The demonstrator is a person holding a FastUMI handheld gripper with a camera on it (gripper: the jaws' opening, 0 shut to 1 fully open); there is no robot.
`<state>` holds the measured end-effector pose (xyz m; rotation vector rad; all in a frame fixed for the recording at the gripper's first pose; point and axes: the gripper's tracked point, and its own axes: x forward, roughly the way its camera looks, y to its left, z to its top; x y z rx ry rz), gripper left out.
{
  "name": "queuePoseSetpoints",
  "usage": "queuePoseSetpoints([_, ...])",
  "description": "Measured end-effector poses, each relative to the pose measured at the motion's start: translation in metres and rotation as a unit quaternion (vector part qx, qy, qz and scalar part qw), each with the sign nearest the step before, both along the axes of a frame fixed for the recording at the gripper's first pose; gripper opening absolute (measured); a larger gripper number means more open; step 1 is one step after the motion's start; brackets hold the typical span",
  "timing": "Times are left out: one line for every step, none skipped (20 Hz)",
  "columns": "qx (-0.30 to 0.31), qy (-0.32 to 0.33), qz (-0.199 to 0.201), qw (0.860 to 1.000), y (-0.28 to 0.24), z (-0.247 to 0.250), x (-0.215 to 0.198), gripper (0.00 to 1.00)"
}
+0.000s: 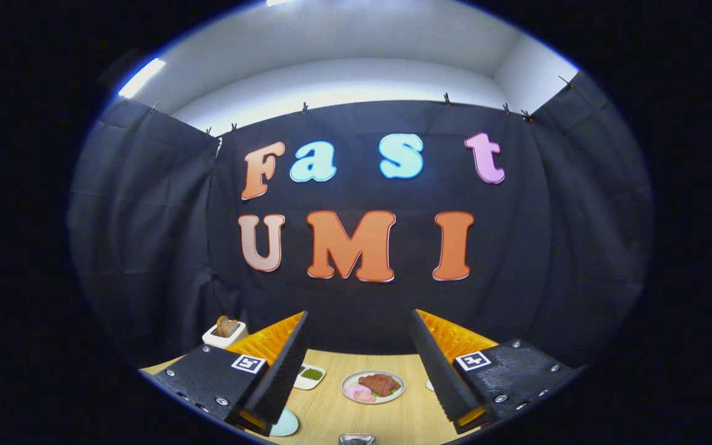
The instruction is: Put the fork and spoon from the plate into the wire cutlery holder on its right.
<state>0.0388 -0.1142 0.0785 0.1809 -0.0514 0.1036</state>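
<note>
Hovered above the wooden table (405, 420), gripper (359, 358) spread wide and empty, meat plate (372, 387) beyond the fingers.

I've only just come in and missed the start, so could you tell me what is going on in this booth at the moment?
A person is holding a handheld gripper above a wooden table, fingers wide open with nothing between them. Beyond the fingers sits a plate of food; a small dish of green sauce lies beside the left finger, and a toaster with bread stands further off on that side. I cannot make out a fork, spoon or wire holder, so no cutlery is being handled yet.
</note>
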Motion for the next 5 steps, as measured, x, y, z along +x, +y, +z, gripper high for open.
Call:
queuePoseSetpoints([-0.005,-0.014,-0.006,1.0,-0.003,0.007,-0.005,0.96])
queuePoseSetpoints([-0.011,-0.027,-0.015,0.999,-0.007,0.014,-0.007,0.96])
queuePoseSetpoints([-0.017,-0.037,-0.029,0.999,-0.012,0.021,-0.007,0.97])
queuePoseSetpoints([-0.022,-0.046,-0.044,0.998,-0.018,0.025,-0.004,0.97])
queuePoseSetpoints([-0.023,-0.053,-0.054,0.997,-0.021,0.029,-0.002,0.97])
